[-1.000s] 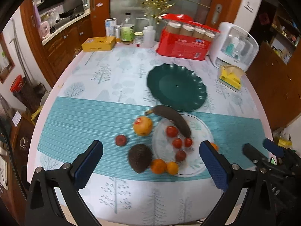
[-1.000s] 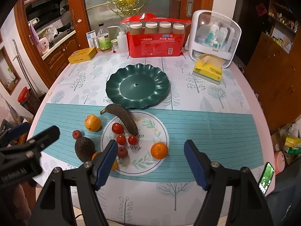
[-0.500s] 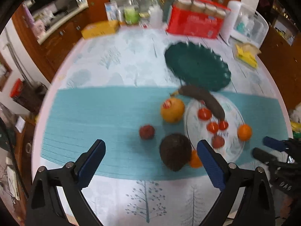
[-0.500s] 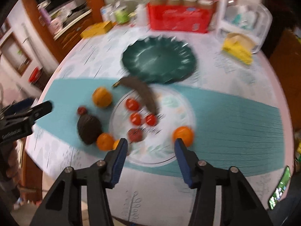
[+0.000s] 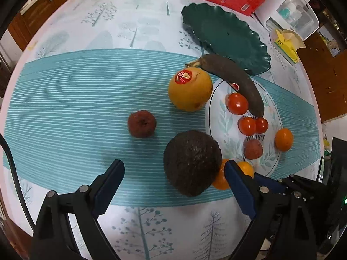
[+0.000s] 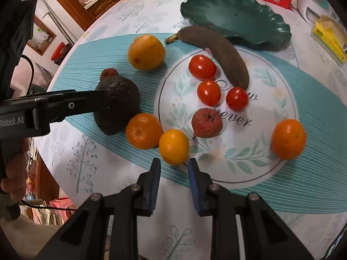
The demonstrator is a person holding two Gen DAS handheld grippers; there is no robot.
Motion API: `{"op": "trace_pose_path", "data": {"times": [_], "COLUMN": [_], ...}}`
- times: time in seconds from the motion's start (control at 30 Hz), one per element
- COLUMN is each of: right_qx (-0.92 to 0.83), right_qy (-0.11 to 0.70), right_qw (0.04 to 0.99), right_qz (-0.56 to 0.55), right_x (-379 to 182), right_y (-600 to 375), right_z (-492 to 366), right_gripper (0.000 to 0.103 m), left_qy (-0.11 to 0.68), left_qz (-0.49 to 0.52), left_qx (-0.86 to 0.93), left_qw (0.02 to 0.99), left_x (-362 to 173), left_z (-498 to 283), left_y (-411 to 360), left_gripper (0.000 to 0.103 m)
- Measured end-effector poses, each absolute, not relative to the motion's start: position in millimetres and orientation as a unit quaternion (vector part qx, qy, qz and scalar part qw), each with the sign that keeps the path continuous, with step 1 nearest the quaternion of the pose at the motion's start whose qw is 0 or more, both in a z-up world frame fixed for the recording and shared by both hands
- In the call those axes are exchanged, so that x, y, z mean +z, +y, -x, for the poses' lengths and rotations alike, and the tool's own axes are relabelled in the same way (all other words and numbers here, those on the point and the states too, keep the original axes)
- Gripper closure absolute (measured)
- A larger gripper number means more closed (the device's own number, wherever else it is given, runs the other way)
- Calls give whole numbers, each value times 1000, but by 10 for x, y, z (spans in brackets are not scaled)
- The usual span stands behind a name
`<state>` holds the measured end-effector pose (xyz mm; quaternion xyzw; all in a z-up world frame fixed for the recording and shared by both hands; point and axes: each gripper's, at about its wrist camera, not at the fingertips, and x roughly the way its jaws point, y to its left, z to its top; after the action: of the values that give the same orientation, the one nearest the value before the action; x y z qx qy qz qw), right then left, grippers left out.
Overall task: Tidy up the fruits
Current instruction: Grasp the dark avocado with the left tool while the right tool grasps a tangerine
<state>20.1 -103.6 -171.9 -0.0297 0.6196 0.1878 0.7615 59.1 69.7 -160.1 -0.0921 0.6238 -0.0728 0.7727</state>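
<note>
A: How are the left gripper (image 5: 173, 186)'s blue-padded tongs standing?

B: They are spreading wide and hanging just above the dark, rough-skinned avocado (image 5: 192, 162), which is lying on the teal striped runner (image 5: 76, 99) and is not being pinched.

A: And the right gripper (image 6: 174, 173)?

B: Its tongs are sitting nearly pressed together with a narrow gap, gripping nothing, just short of a small yellow-orange citrus (image 6: 174, 147) at the edge of the round white leaf-printed plate (image 6: 256, 169).

A: Where is the other fruit lying?

B: Three red tomatoes (image 6: 209, 92), a wrinkled dark-red fruit (image 6: 206, 123) and the tip of a browned banana (image 6: 216, 53) are resting on that plate. A mandarin (image 6: 288, 138) is sitting at its right rim. Another mandarin (image 6: 143, 130) is touching the avocado. A large stickered orange (image 5: 190, 88) and a second wrinkled red fruit (image 5: 141, 124) are lying on the runner. The scalloped dark green dish (image 6: 236, 15) is standing behind, touching the banana.
</note>
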Motion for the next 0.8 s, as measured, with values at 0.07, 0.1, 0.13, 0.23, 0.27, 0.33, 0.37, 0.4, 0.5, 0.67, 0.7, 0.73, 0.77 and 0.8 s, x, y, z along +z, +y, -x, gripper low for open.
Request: {"op": "trace_pose_path", "data": {"times": [0.07, 0.1, 0.13, 0.23, 0.27, 0.33, 0.37, 0.4, 0.5, 0.67, 0.7, 0.73, 0.77, 0.8], "right_qx": [184, 183, 184, 180, 178, 176, 175, 173, 169, 157, 155, 155, 155, 154], "right_qy": [618, 616, 615, 611, 611, 610, 610, 610, 608, 600, 600, 599, 598, 597], "right_qw": [763, 766, 767, 770, 771, 772, 772, 773, 775, 783, 784, 785, 785, 786], "right_qz": [29, 27, 25, 26, 26, 27, 28, 29, 29, 40, 42, 43, 45, 47], "right_x": [-1762, -1771, -1759, -1757, -1765, -1765, -1767, -1768, -1783, -1788, -1791, -1793, -1800, -1801], "right_y": [-1012, -998, -996, -984, -979, -974, -968, -965, -960, -904, -895, -892, -867, -863], "right_z": [-214, -213, -201, -215, -228, -235, -232, -227, -227, -266, -278, -277, -299, -298], "right_gripper": [77, 77, 77, 77, 77, 76, 76, 76, 75, 75, 75, 75, 75, 75], "left_qy": [626, 629, 632, 643, 645, 649, 652, 654, 653, 652, 651, 651, 650, 648], "left_qz": [95, 95, 95, 102, 103, 100, 98, 98, 101, 116, 119, 118, 117, 111], "left_qx": [-77, -80, -81, -88, -89, -89, -90, -90, -90, -101, -105, -105, -103, -103], "left_qw": [770, 768, 765, 754, 752, 749, 747, 745, 745, 742, 742, 742, 743, 747], "left_x": [-1641, -1673, -1679, -1759, -1777, -1807, -1830, -1844, -1859, -1862, -1856, -1849, -1848, -1841], "left_z": [-636, -659, -677, -741, -747, -758, -763, -764, -768, -760, -754, -746, -742, -727], "left_y": [672, 650, 647, 604, 595, 574, 564, 556, 548, 576, 576, 572, 565, 562], "left_gripper": [12, 16, 18, 27, 28, 28, 28, 28, 28, 38, 43, 43, 43, 43]}}
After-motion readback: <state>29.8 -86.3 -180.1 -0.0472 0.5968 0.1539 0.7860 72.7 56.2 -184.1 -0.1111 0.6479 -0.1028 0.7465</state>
